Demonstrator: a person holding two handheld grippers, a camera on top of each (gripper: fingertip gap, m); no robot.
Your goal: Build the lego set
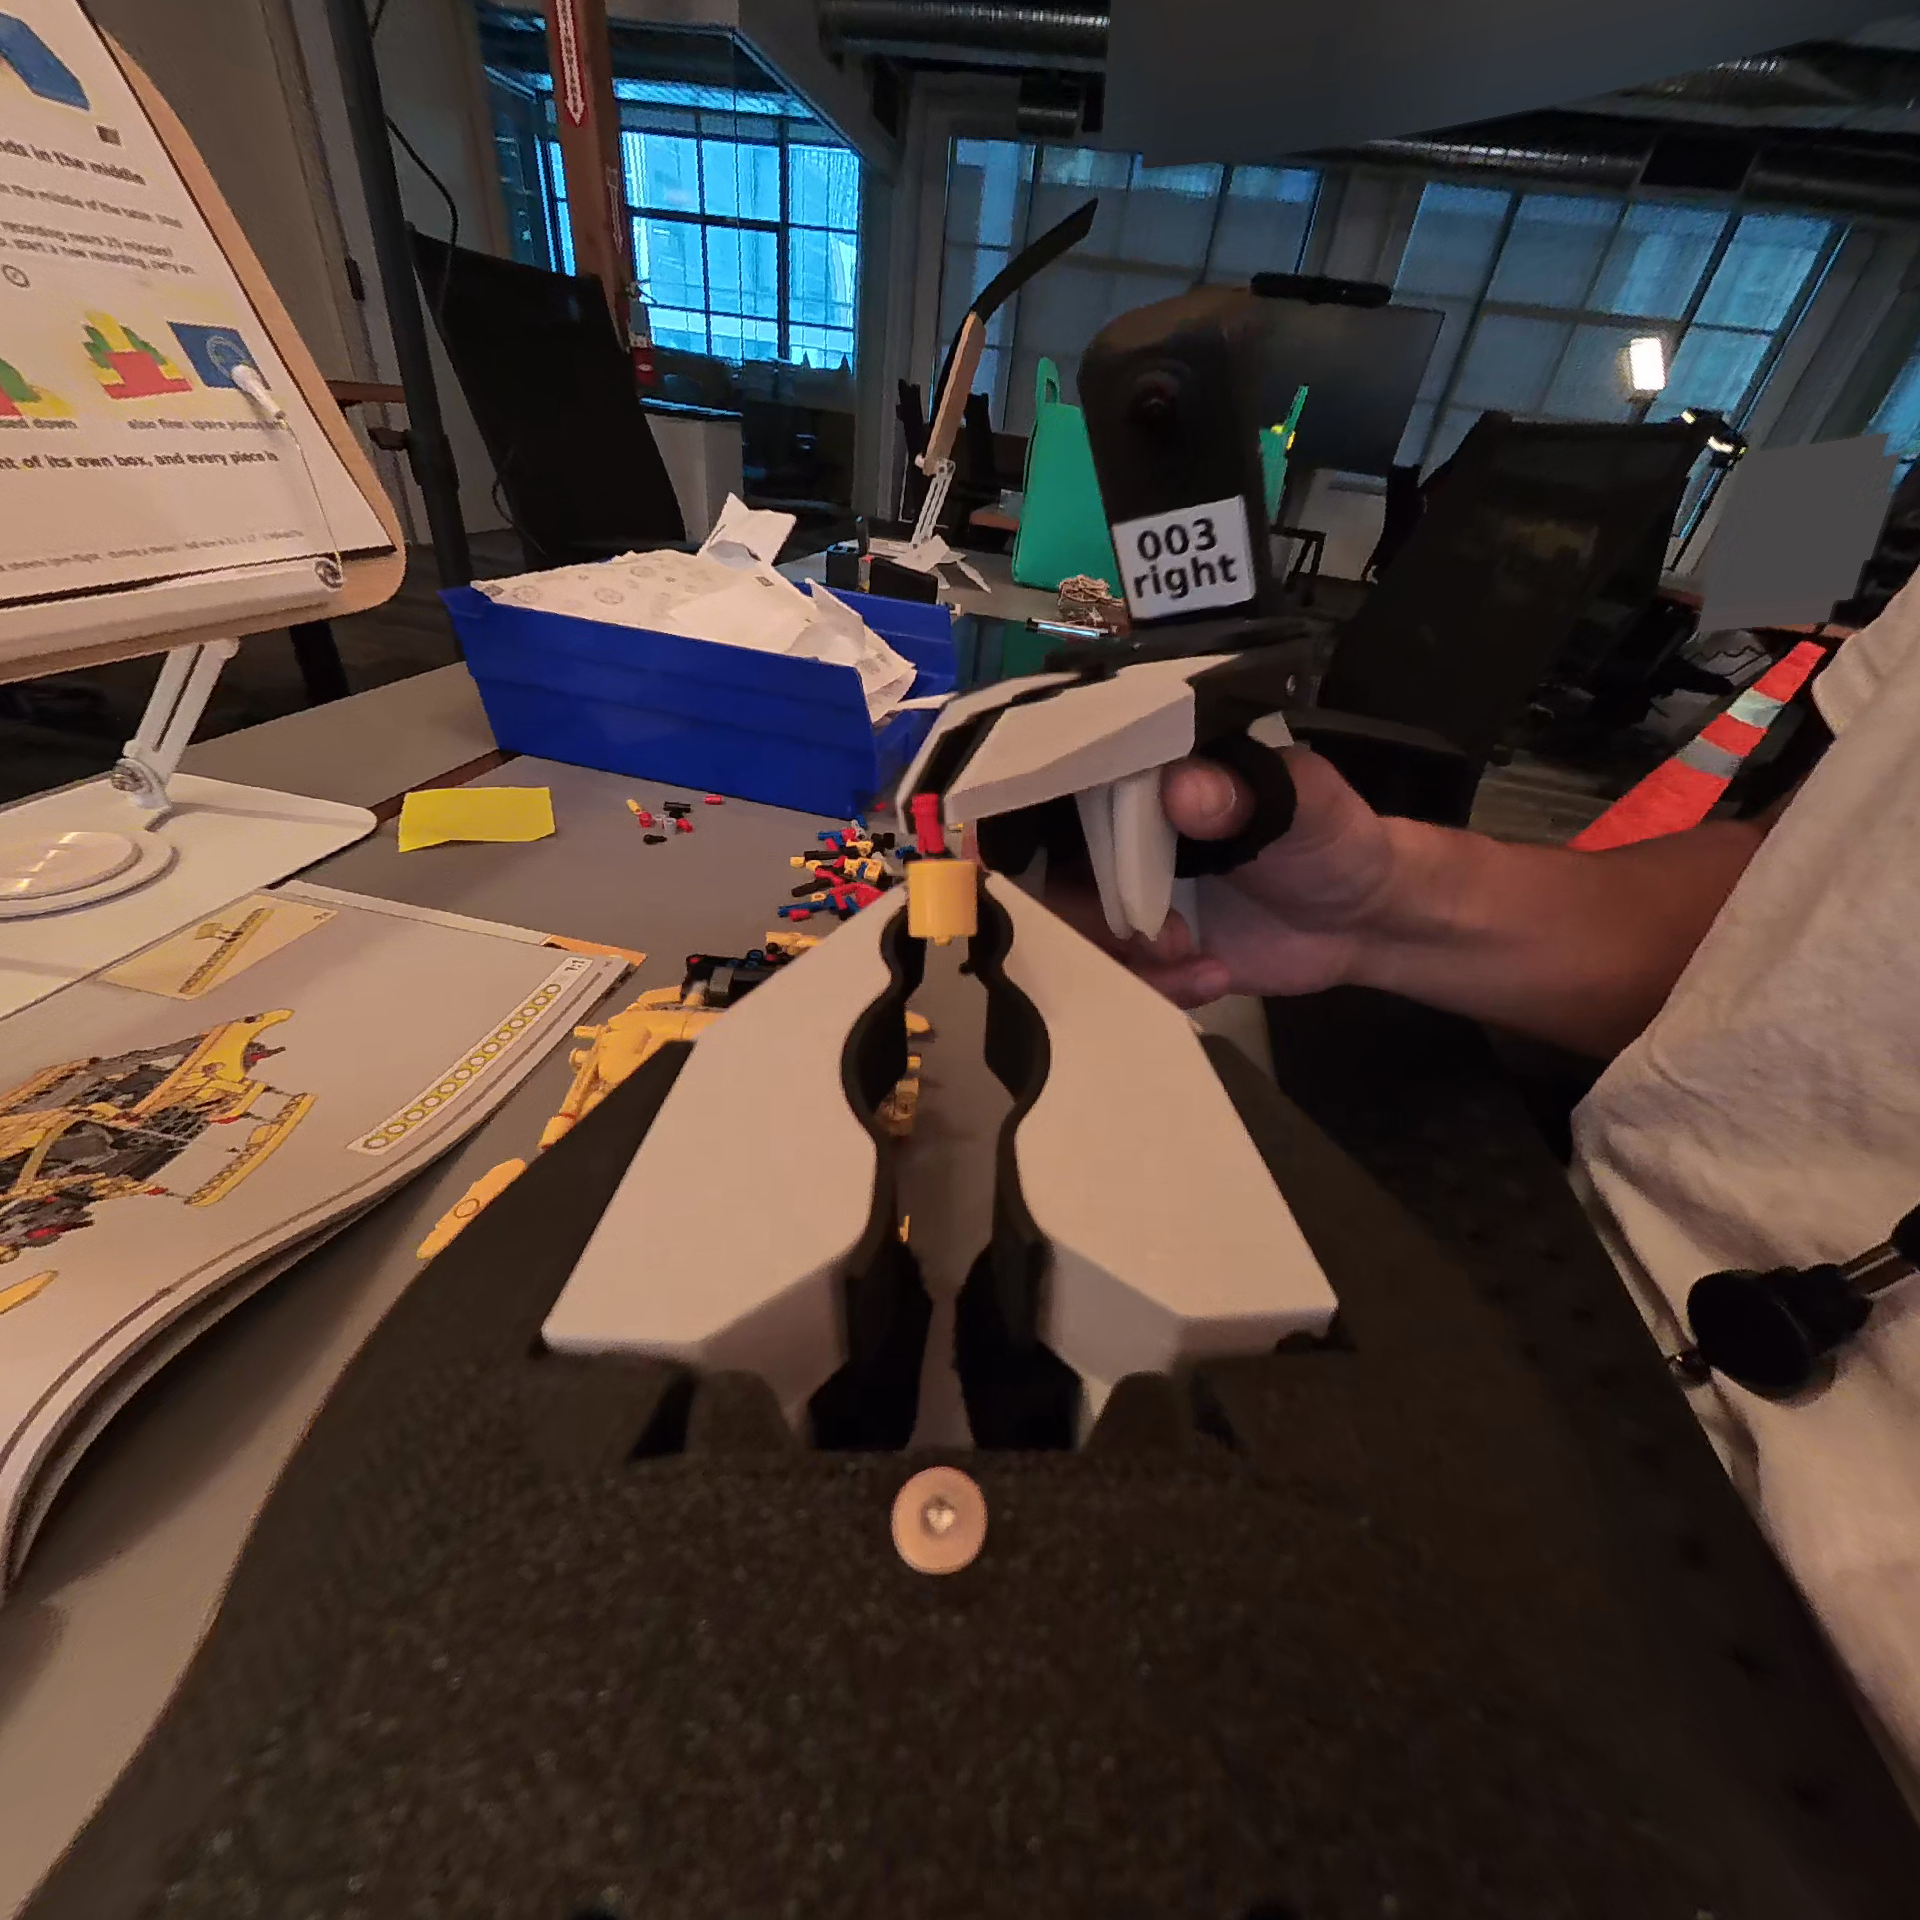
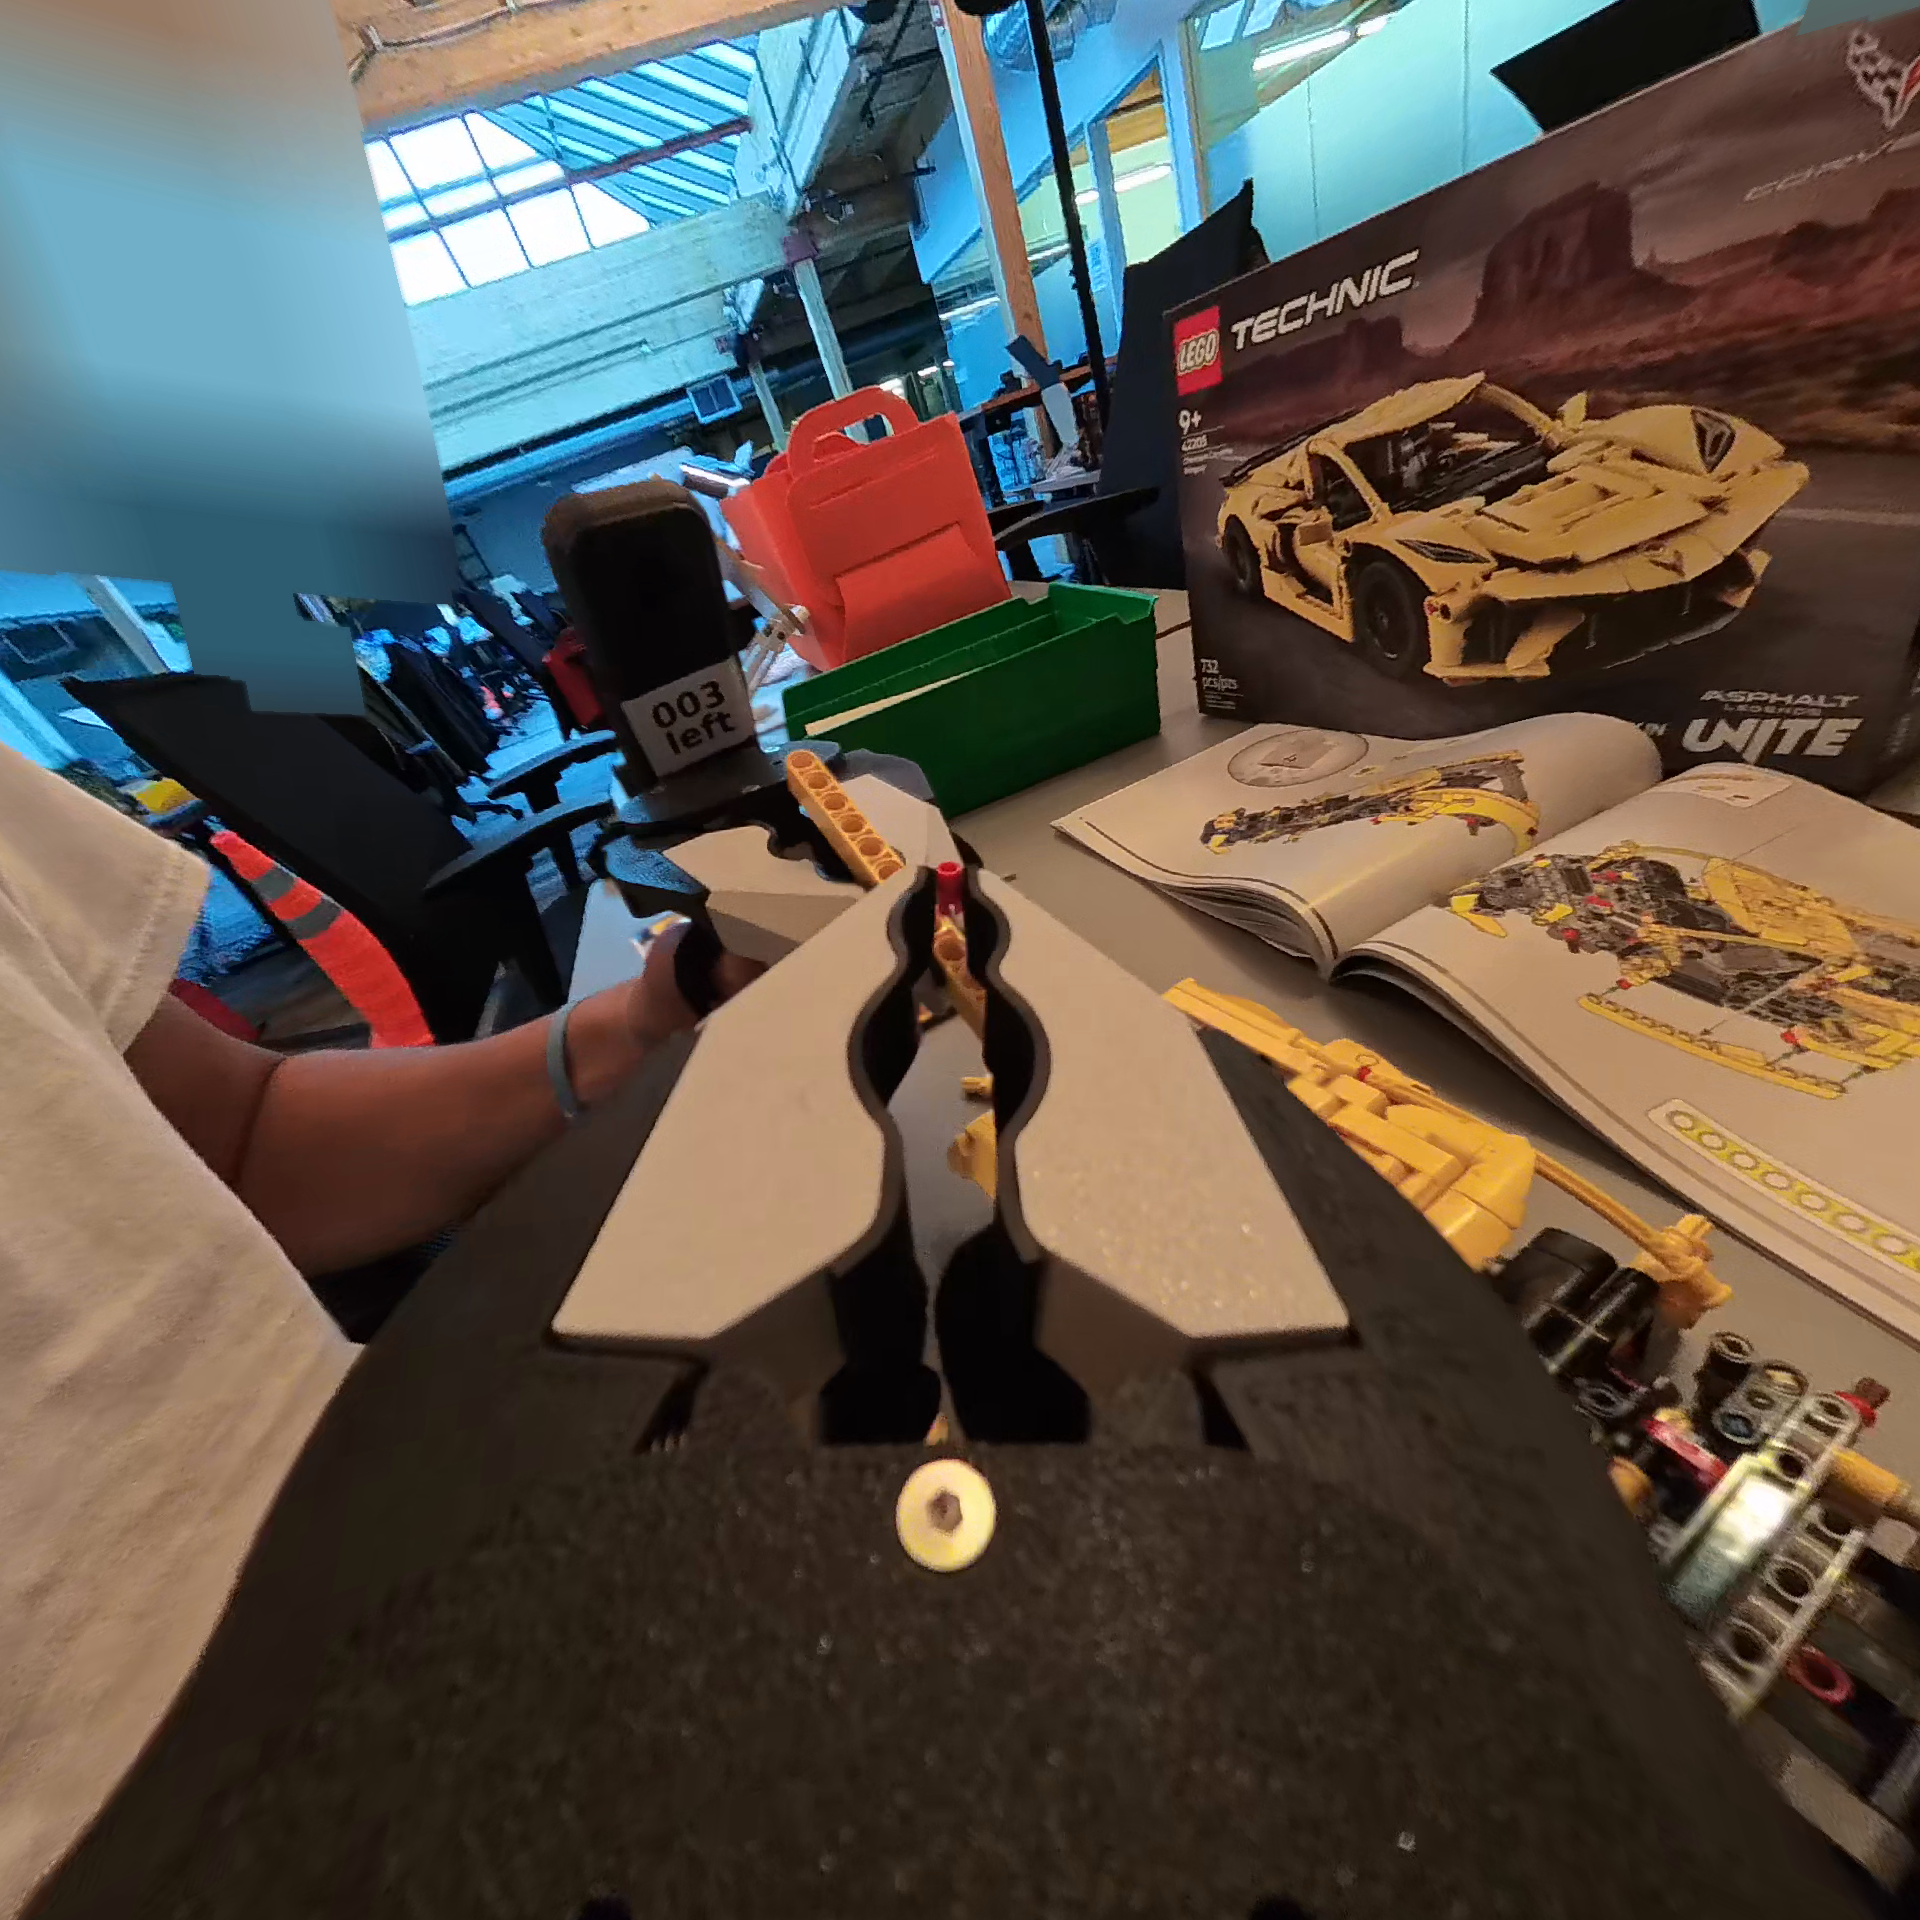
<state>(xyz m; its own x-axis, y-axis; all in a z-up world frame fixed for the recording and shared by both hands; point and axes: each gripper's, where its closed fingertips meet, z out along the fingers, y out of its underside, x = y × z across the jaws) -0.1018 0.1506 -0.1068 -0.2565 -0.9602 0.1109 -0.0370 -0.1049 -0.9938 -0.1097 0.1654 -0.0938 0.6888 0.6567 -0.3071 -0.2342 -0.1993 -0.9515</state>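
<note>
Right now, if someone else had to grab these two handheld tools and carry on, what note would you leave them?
Left tool: shut on the yellow beam, held end-on.
Right tool: shut on the red pin, at the beam's end.
On the table: half-built yellow model, loose small parts, open instruction booklet.
Done: both pieces picked up.
Left: whether the pin is seated can't be told; most of the build remains.

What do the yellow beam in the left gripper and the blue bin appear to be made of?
Yellow beam: looks like hard moulded plastic with a smooth, slightly glossy finish and a crisp, even row of round holes. Blue bin: probably rigid plastic too, with uniform saturated colour, a soft sheen and moulded ridges along its wall.
</note>
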